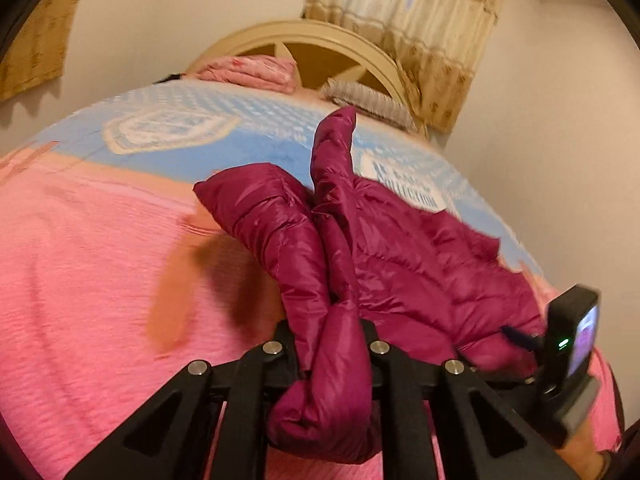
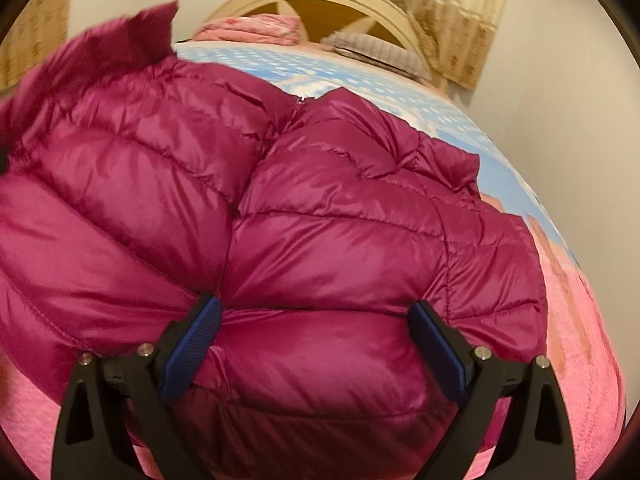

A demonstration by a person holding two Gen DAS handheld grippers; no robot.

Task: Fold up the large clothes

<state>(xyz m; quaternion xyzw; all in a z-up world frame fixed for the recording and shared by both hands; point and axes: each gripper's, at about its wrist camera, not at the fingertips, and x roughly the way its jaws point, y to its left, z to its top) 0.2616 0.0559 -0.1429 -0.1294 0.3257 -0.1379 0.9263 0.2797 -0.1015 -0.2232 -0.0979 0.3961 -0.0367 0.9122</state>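
Our left gripper [image 1: 330, 344] is pinched tight on a bunched sleeve of the magenta puffer jacket [image 1: 420, 248], while our right gripper [image 2: 316, 332] stands spread wide, its blue pads [image 2: 192, 344] straddling a puffy panel without clamping it. Beyond them the jacket lies heaped on the pink blanket [image 1: 80, 260] of the bed, near its right side. We judge the slick, springy shell may slide from the open jaws, or the fold balloon apart.
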